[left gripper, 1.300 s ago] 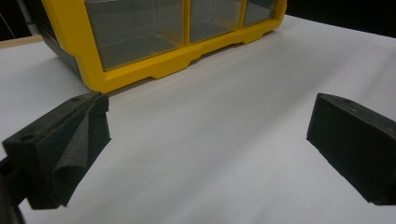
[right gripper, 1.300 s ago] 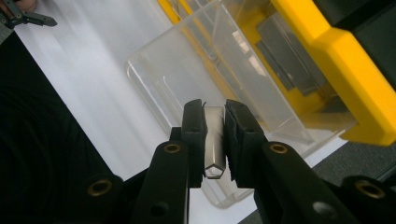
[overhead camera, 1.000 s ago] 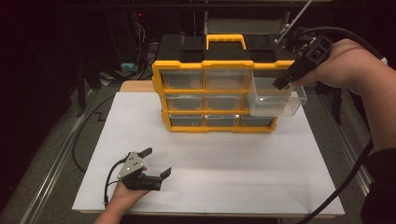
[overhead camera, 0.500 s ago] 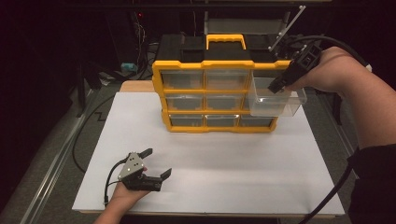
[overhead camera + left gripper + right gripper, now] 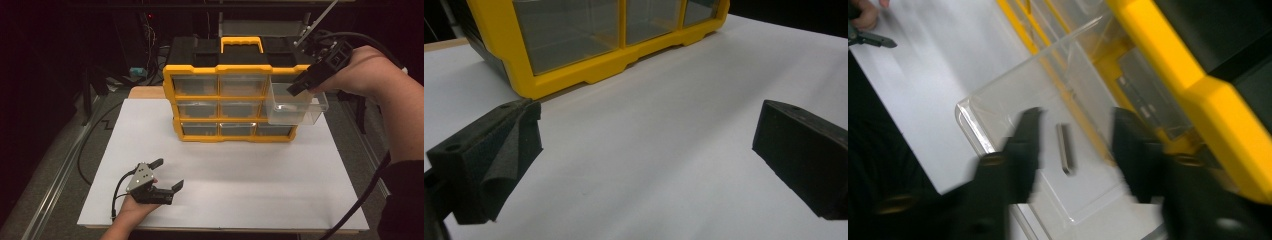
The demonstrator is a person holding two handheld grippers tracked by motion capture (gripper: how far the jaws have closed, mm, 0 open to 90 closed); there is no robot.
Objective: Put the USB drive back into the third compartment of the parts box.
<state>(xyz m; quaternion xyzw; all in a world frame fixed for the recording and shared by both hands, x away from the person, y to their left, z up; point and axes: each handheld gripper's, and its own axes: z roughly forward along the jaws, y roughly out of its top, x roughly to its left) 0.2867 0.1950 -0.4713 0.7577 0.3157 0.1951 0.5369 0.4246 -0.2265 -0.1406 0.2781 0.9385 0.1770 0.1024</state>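
1. Hovering over the pulled-out drawer (image 5: 296, 106), the right hand-held gripper (image 5: 303, 86) has just been opening its jaws; they now stand moderately apart with nothing pressed between them.
2. In the right gripper view a small metal pin (image 5: 1064, 148) lies on the drawer floor, directly below and between the jaws, touching neither.
3. The pin's long axis runs roughly parallel to the jaws' faces, so a pick-up would, I judge, need only a straight descent.
4. The drawer sticks out from the right column of the organizer (image 5: 230, 90), at its middle row, well above the tabletop (image 5: 250, 175).
5. The left hand-held gripper (image 5: 167, 175) rests wide and empty on the near left tabletop, well apart; the right hand is far nearer.
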